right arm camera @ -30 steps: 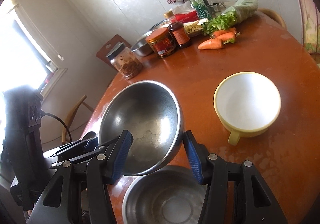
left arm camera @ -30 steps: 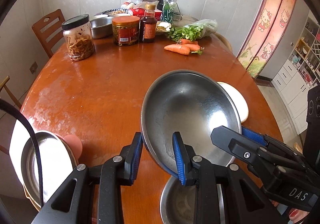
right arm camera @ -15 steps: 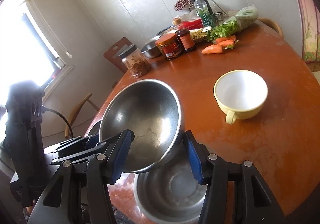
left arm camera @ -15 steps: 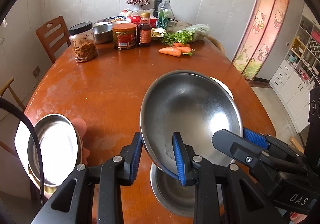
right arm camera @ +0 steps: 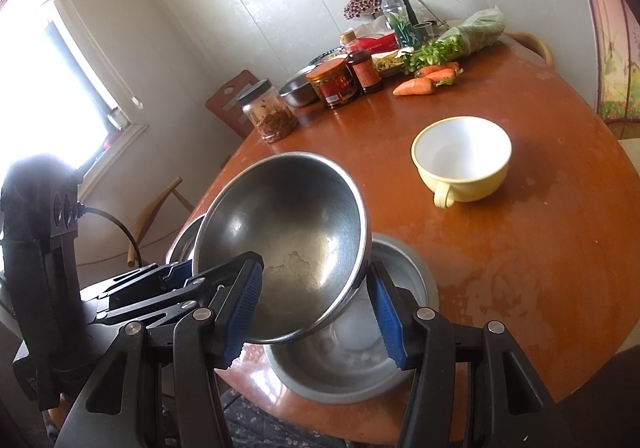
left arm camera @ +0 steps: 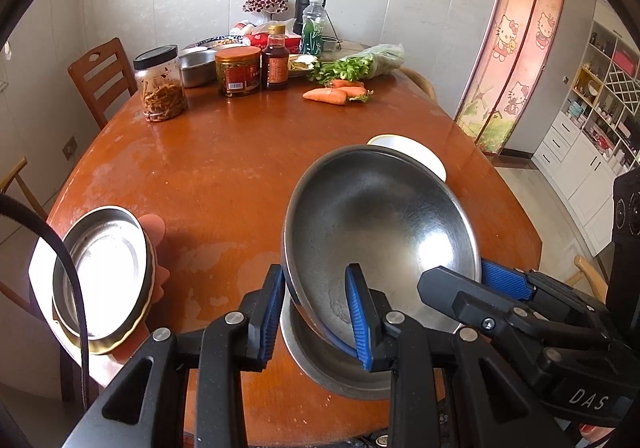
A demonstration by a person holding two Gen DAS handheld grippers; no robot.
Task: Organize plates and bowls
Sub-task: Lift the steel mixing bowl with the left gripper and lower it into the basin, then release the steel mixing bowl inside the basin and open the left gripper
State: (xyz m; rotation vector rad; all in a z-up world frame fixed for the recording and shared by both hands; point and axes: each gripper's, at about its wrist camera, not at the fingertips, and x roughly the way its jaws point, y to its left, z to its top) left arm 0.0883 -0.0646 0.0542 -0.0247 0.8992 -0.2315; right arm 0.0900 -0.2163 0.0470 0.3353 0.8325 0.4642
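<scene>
Since the earlier frames we are drawing the steel bowl (left arm camera: 380, 224) back over the lower bowl (right arm camera: 352, 352). Left gripper (left arm camera: 316, 312) and right gripper (right arm camera: 316, 308) are both pinching its rim. Nesting is pending; the yellow cup (right arm camera: 462, 160) is waiting.

Bright daylight floods from the overexposed window (right arm camera: 60, 60), glaring off the table (left arm camera: 224, 184); fisheye edges bend and darken.

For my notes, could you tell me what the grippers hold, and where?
Both grip the steel bowl by its rim: left gripper near edge, right gripper alongside.
</scene>
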